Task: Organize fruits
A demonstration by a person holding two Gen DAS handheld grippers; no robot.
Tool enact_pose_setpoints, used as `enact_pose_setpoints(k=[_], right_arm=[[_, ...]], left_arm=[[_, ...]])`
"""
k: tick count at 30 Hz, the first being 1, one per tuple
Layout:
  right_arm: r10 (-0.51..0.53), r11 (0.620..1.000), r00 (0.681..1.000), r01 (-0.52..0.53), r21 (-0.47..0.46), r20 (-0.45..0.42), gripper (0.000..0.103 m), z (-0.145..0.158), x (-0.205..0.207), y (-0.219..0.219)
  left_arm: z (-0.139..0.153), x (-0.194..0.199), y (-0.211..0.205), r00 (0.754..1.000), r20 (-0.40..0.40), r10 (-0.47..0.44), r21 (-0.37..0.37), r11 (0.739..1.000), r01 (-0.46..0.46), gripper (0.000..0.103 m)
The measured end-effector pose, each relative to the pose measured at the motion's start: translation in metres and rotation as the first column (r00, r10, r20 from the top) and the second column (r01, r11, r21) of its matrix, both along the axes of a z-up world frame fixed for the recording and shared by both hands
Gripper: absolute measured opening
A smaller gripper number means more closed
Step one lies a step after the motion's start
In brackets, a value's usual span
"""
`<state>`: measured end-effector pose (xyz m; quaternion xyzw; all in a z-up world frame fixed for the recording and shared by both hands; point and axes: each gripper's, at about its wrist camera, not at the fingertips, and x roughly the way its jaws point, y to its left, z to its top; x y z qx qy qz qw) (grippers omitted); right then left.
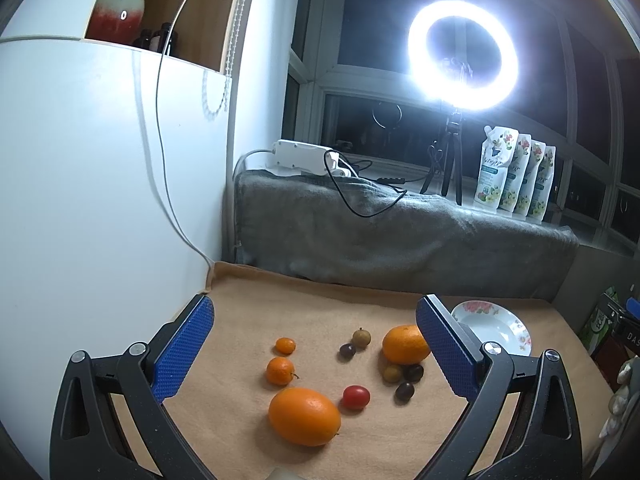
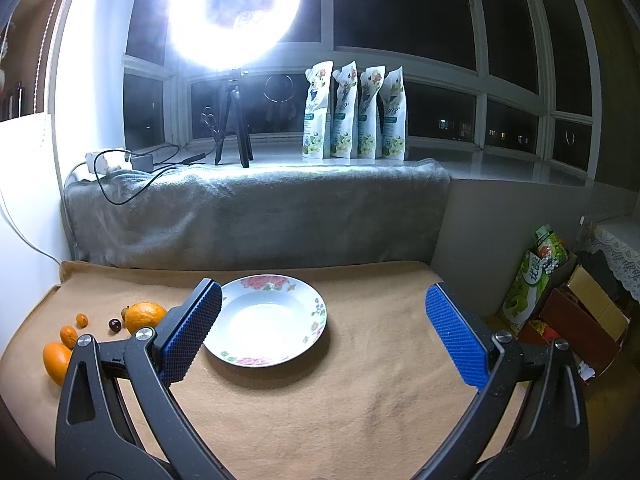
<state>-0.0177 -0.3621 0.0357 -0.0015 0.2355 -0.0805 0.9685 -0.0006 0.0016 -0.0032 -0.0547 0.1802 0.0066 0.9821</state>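
Loose fruit lies on the tan cloth (image 1: 320,312): a big orange (image 1: 304,416), a second orange (image 1: 405,344), two small mandarins (image 1: 280,370) (image 1: 285,345), a red cherry tomato (image 1: 355,397), a brown longan (image 1: 361,337) and several dark grapes (image 1: 347,350). My left gripper (image 1: 316,344) hovers open above them, holding nothing. A white floral plate (image 2: 266,320) sits empty to the right of the fruit. My right gripper (image 2: 324,336) is open over the cloth beside the plate, its left finger overlapping the plate's rim. The oranges (image 2: 145,316) show at the left of the right wrist view.
A grey blanket (image 1: 400,232) covers the ledge behind the cloth. On the sill stand a ring light on a tripod (image 2: 236,128), a power strip with cables (image 1: 304,156) and several pouches (image 2: 354,112). A white cabinet (image 1: 100,160) stands left; boxes (image 2: 560,304) lie right.
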Motion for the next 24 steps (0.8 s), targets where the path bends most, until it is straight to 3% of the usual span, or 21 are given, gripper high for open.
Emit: enact_pose_setpoints(k=[15,24], right_arm=[[0.014,1.0,1.0,-0.014,0.004,-0.017,0.103,-0.003,0.005,0.007],[0.086,0.996,0.996,-0.086,0.003,-0.023,0.103,-0.002,0.011,0.02]], left_arm=[[-0.004,0.002,0.007,1.0,-0.018,-0.012,-0.011,1.0,0.011,0.101],[-0.01,-0.002,0.013,0.999,-0.043,-0.019,-0.014,1.0,0.018,0.101]])
